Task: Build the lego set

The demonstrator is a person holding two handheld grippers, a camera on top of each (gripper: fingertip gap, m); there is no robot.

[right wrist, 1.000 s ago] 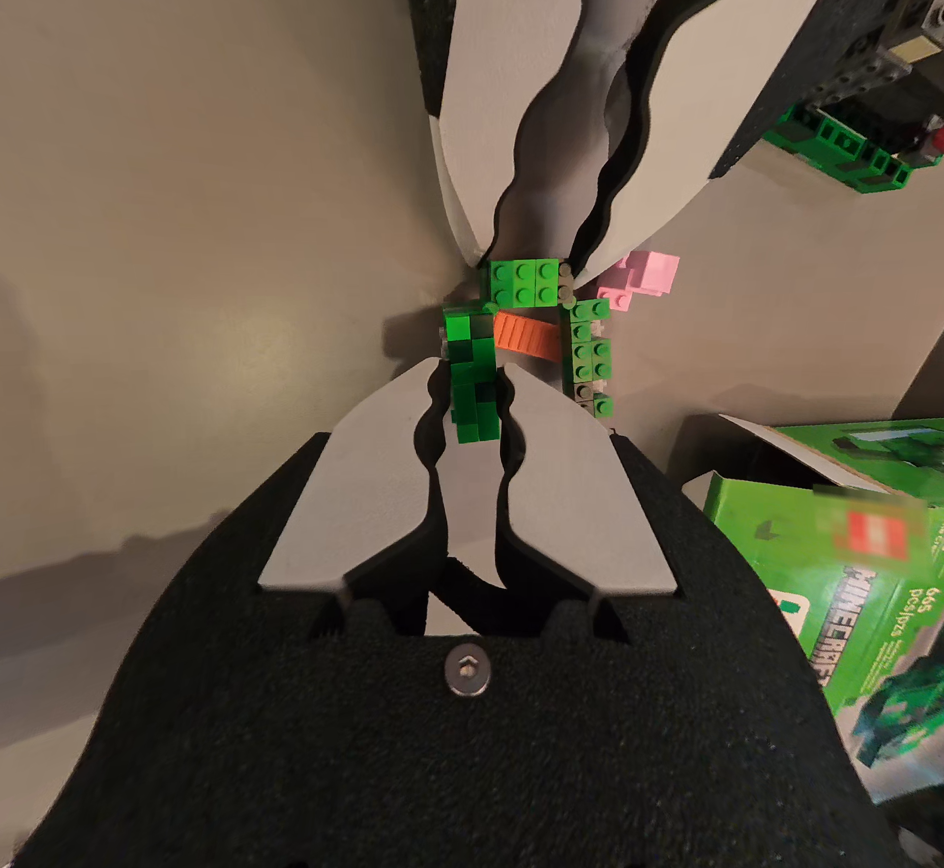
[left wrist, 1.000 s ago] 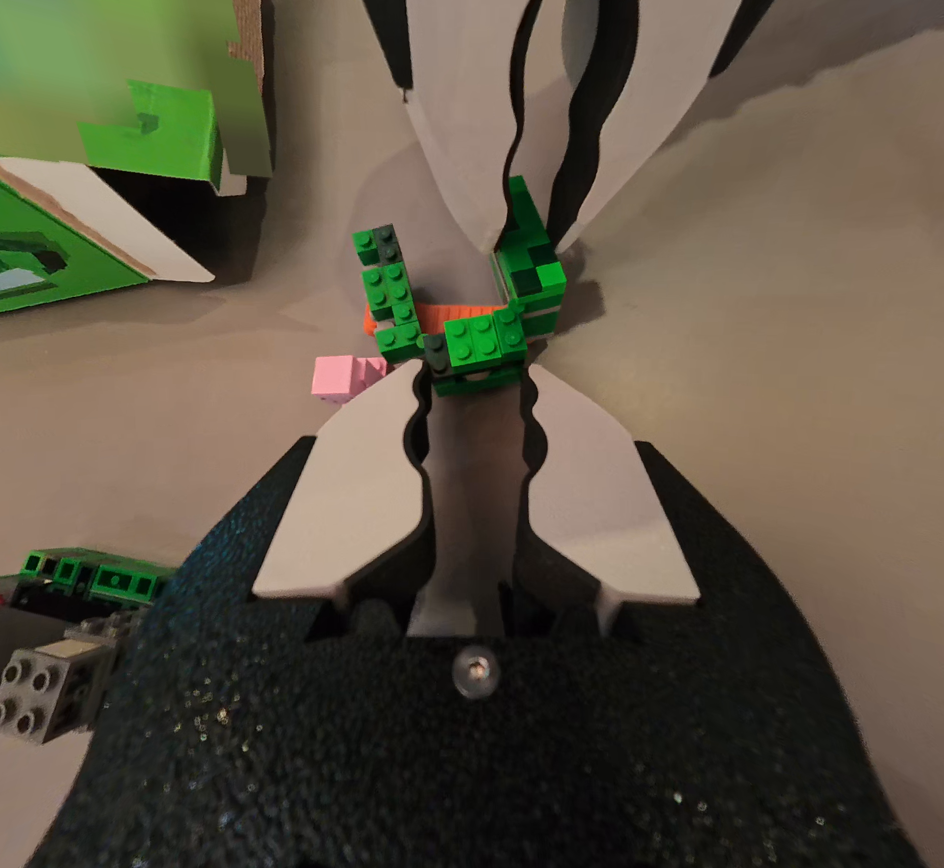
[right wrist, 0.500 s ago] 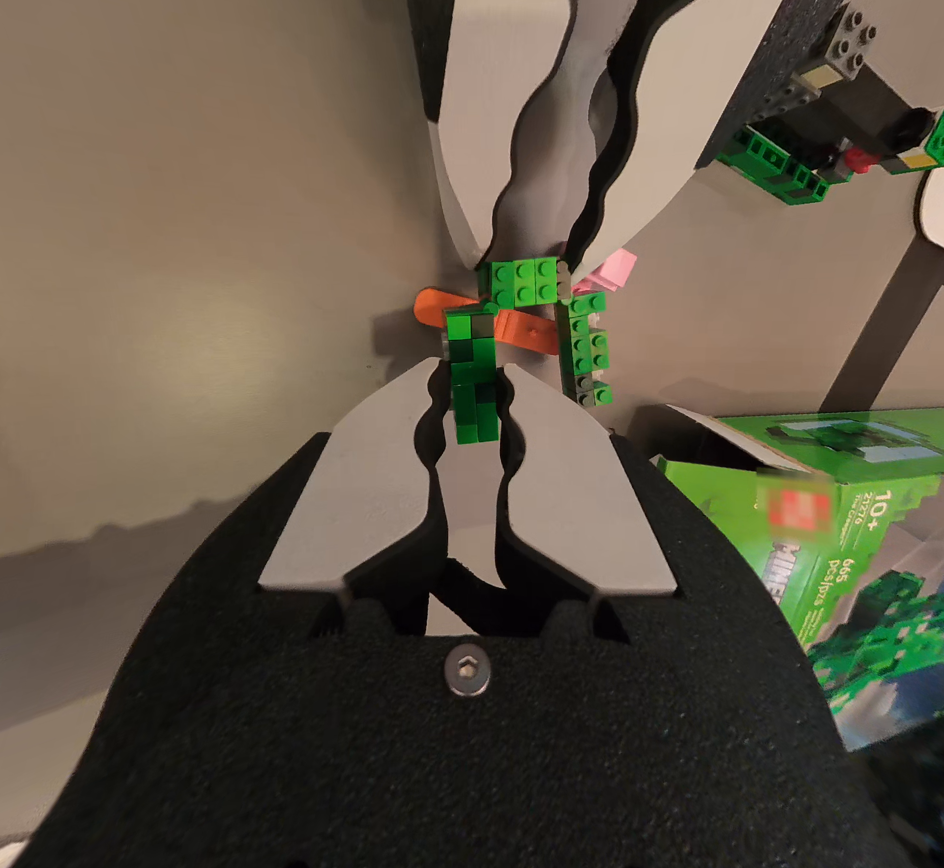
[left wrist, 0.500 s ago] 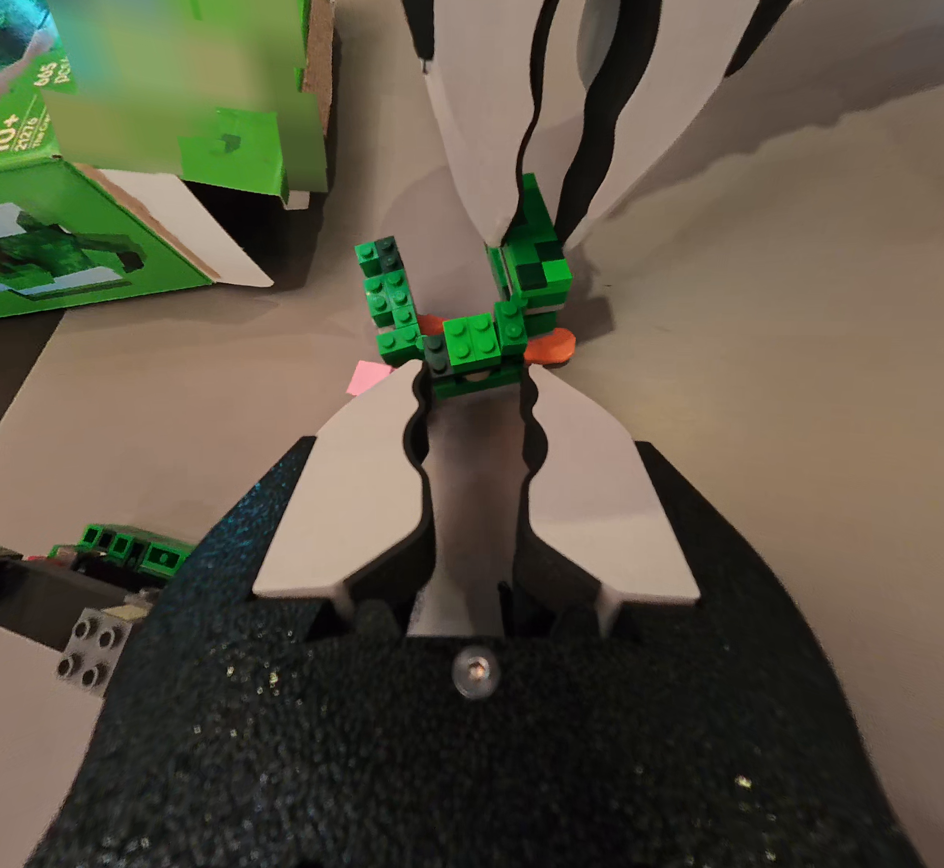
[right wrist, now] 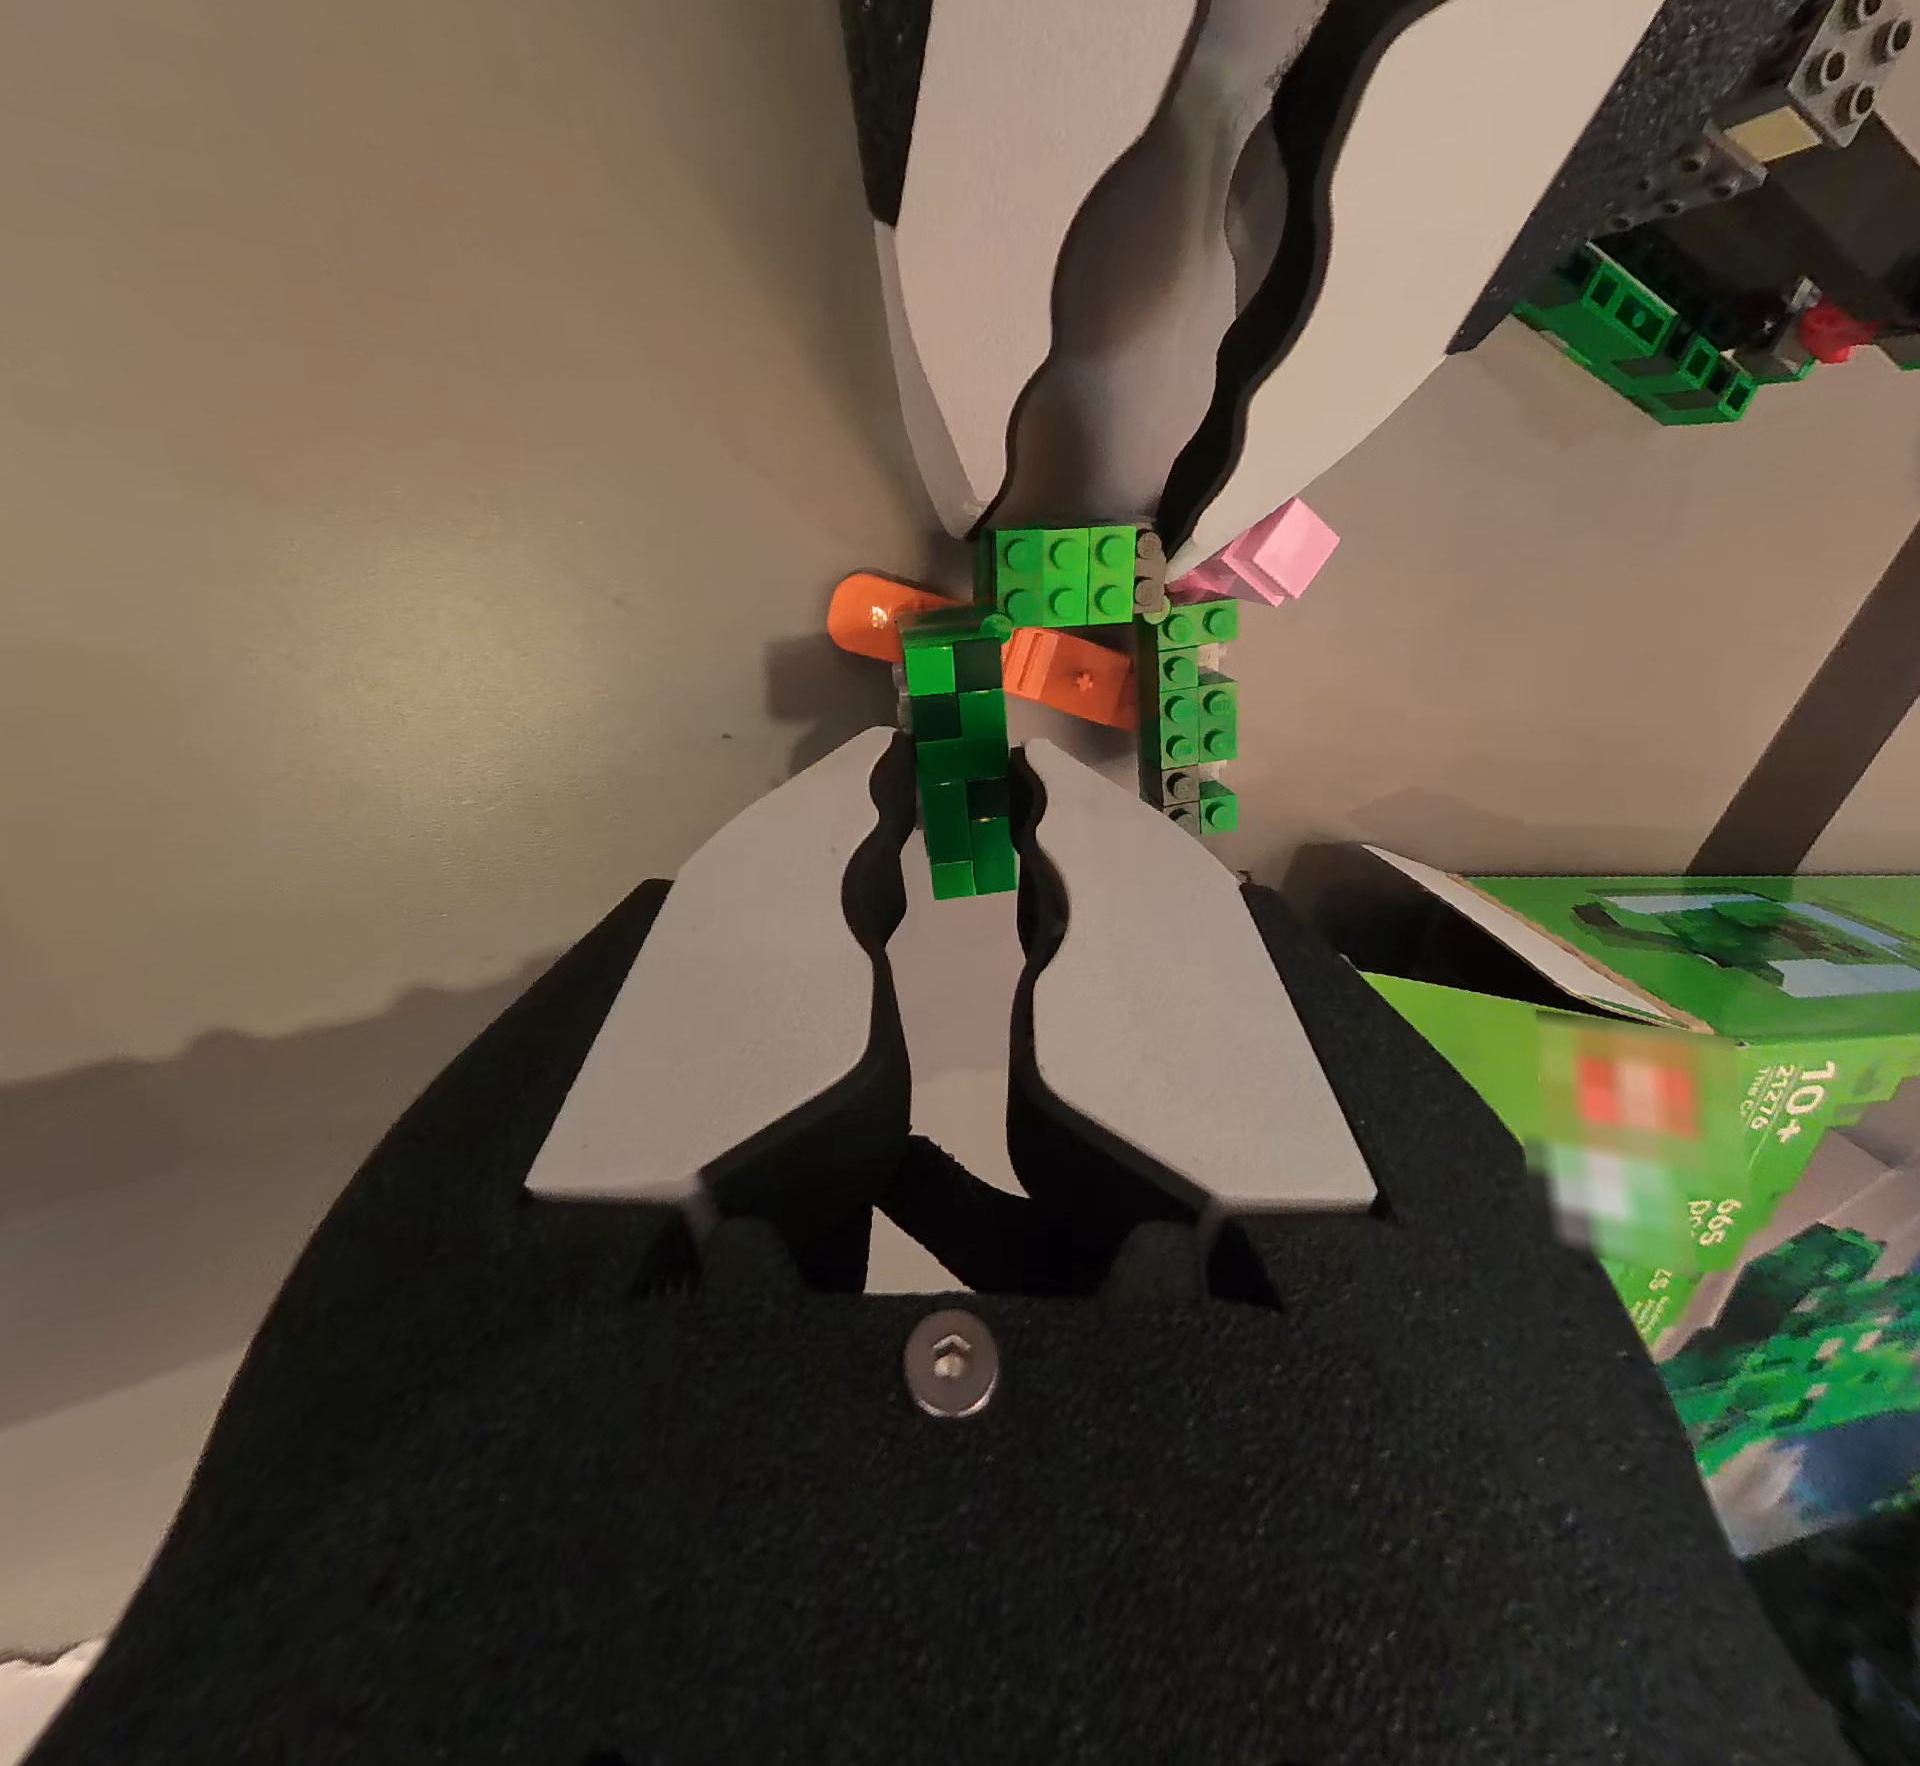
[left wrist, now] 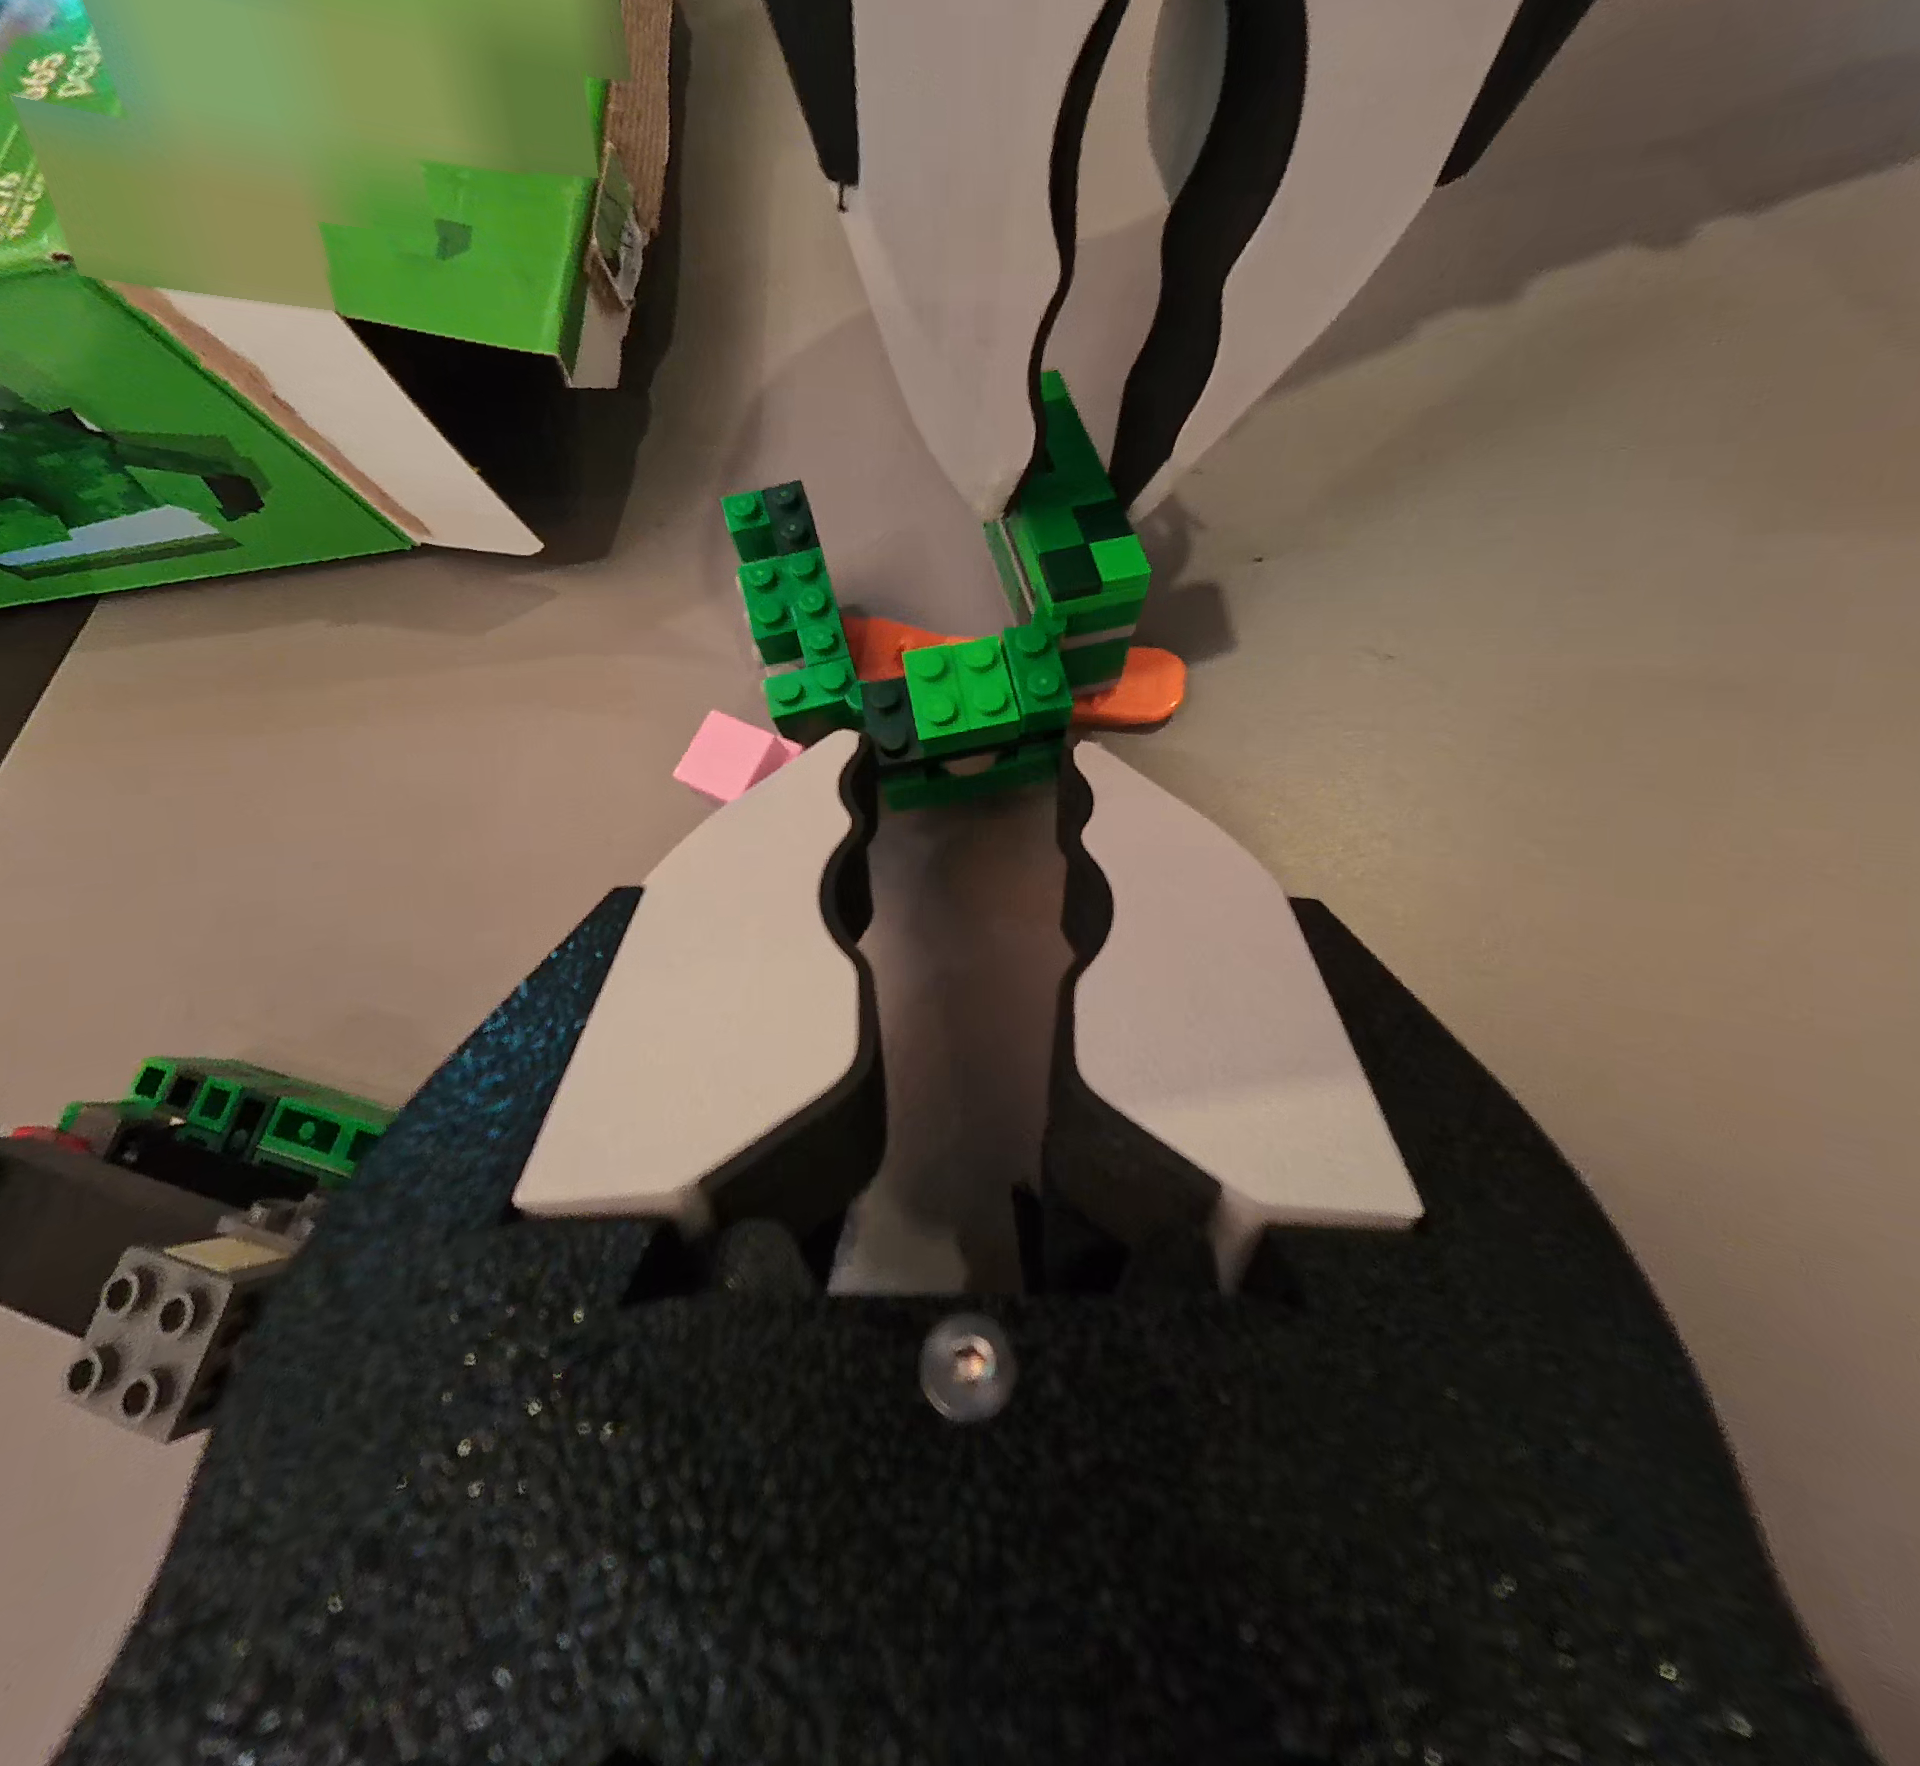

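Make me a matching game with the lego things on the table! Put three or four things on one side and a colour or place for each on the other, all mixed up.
Things:
1. small loose block
2. flat tool
3. U-shaped build
4. box

Clues:
A. orange, lying under the build
B. green cardboard, flap open
C. pink, beside the build
D. green, gripped by both grippers

Pairs: 1-C, 2-A, 3-D, 4-B

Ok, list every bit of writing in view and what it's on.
Green box: white print on its side, partly masked; not transcribed.
Same box, left wrist view: print at the edge, too blurred to read.
Green lego build, orange piece: no readable writing.
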